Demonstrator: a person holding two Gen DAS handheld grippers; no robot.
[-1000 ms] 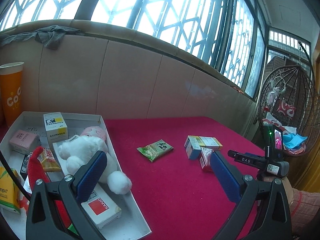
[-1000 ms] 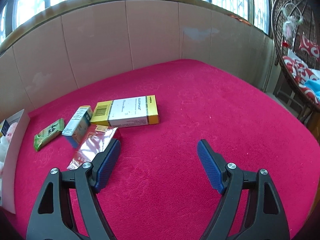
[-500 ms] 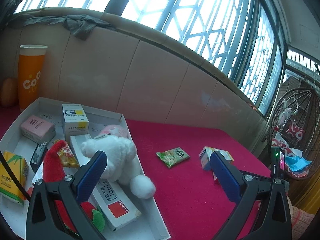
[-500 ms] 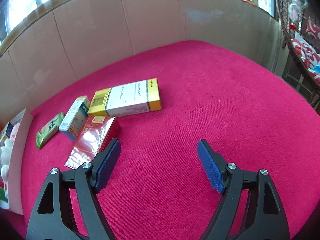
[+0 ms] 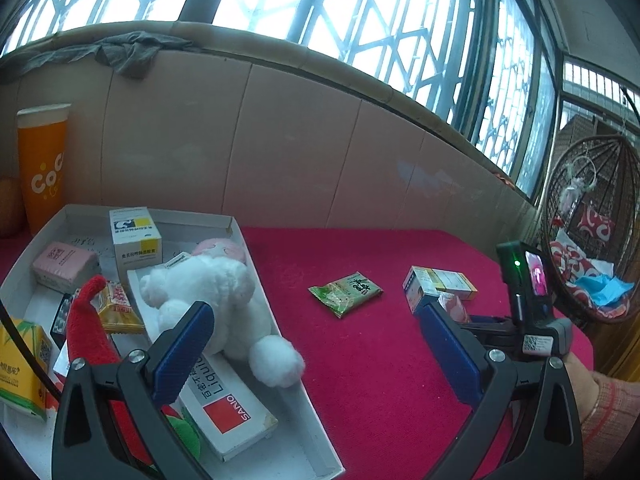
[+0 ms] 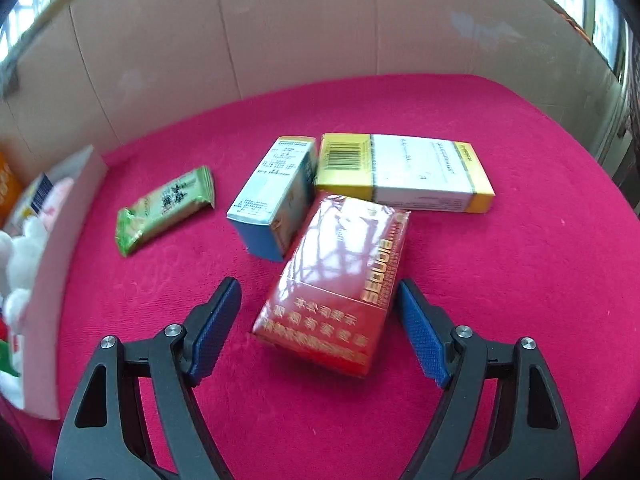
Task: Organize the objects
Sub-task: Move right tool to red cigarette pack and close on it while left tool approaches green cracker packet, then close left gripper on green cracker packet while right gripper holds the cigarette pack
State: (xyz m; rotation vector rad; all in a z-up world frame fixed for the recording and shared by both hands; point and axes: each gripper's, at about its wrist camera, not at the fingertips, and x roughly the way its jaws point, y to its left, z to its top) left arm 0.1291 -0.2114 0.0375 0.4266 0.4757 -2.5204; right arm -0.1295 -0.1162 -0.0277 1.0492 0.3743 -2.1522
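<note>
Fingers on my left hand's tool are spread wide with nothing between them, poised above the white tray, where a white plush toy lies on a long white box. To the right, on the red tabletop, sit a green packet, a blue-and-white box and a yellow-and-white box. My right fingers are also spread, one on each side of the red pack; the right finger's tip sits just beside the pack's edge, the left one is clear of it. My right hand shows at the left view's edge.
</note>
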